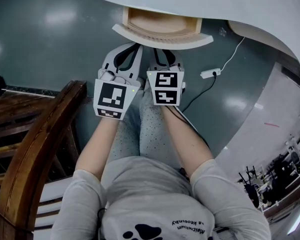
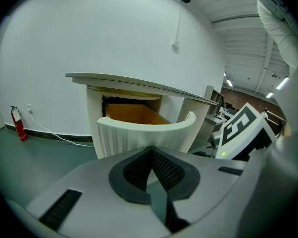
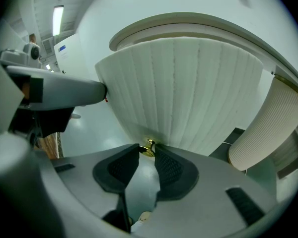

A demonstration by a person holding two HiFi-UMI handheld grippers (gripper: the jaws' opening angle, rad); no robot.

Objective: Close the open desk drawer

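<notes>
desk (image 1: pixel 230 4): white curved top across the upper head view. drawer (image 1: pixel 162 40): stands well out beneath it, wooden inside exposed, ribbed curved front facing the person. right gripper (image 3: pixel 147 148): jaws partly closed, pads pinching the small brass knob (image 3: pixel 149 145) low on the drawer front. left gripper (image 2: pixel 150 151): jaw tips together, nothing held, just short of the front, beside the right. judgement: closing not yet done. push straight along the slide, level, keeping the pinch square so the knob does not slip and the drawer does not rack. room: bare floor (image 1: pixel 50 44) on both sides; wooden chair (image 1: pixel 40 144) to the person's left, apart; the front's top edge must pass under the desk lip.
</notes>
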